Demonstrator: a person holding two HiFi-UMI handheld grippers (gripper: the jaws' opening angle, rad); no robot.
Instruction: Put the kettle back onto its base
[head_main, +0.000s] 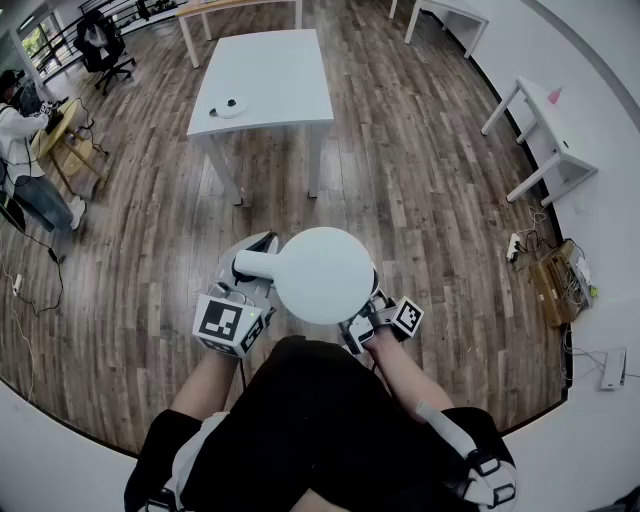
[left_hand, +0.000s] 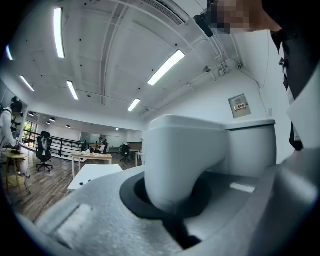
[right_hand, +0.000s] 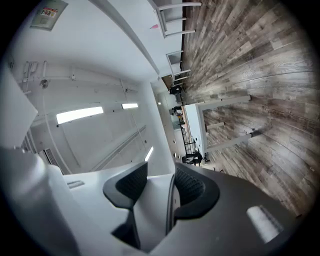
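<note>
Kettle (head_main: 320, 275), white, held above the wooden floor (head_main: 420, 180) by its handle (left_hand: 182, 160), gripped in the left tool (head_main: 248, 268); right tool (right_hand: 155, 195) wide beside it.

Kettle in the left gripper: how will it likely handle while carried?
The kettle looks rigid, so it should not flex. Its broad body sits off to one side of the handle that the left gripper clamps, so it may want to tilt. The smooth white surface could slip.
</note>
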